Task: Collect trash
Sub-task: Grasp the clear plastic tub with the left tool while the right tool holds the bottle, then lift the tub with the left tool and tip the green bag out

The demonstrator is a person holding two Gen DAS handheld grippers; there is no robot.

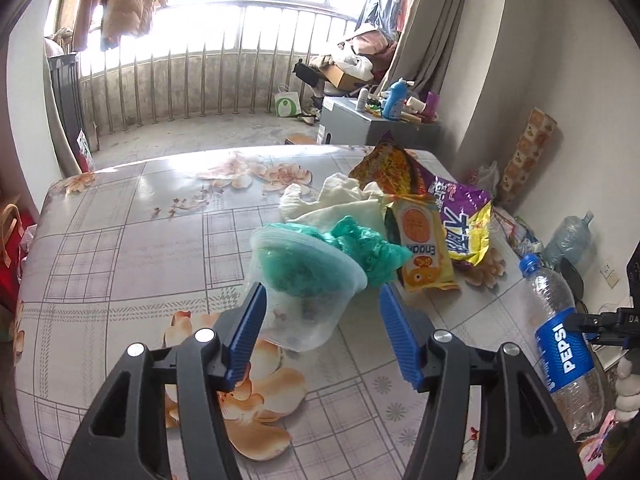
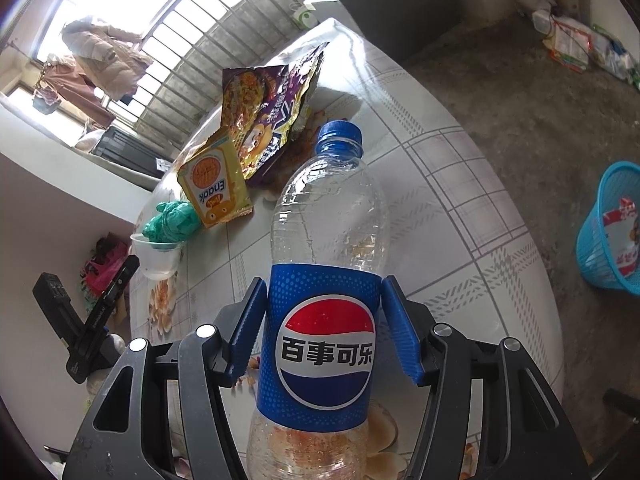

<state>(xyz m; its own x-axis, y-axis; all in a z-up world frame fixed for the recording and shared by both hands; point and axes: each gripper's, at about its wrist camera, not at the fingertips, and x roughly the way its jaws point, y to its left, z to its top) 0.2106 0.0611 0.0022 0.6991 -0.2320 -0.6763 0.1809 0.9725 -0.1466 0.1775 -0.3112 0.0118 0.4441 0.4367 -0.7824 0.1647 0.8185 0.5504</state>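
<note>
between the right gripper (image 2: 324, 312) jaws sits a ribbed clear pepsi bottle (image 2: 326, 280) (clamped); left gripper (image 1: 322, 308) jaws gape around a plastic cup (image 1: 308, 280).

The surface (image 1: 120, 240) has a pale cover with a grey grid and orange flowers printed on it. Behind it a metal railing (image 1: 192, 80) runs along the bright window. Padded jackets (image 1: 124, 4) hang there at the upper left. A grey cabinet (image 1: 352, 124) stands near the curtain (image 1: 436, 20), and a blue container (image 1: 394, 100) and other small bottles stand on top of it. A big water jug (image 1: 570, 238) stands on the floor by the white wall. A white bag with a green mark (image 1: 287, 104) sits at the railing foot.
</note>
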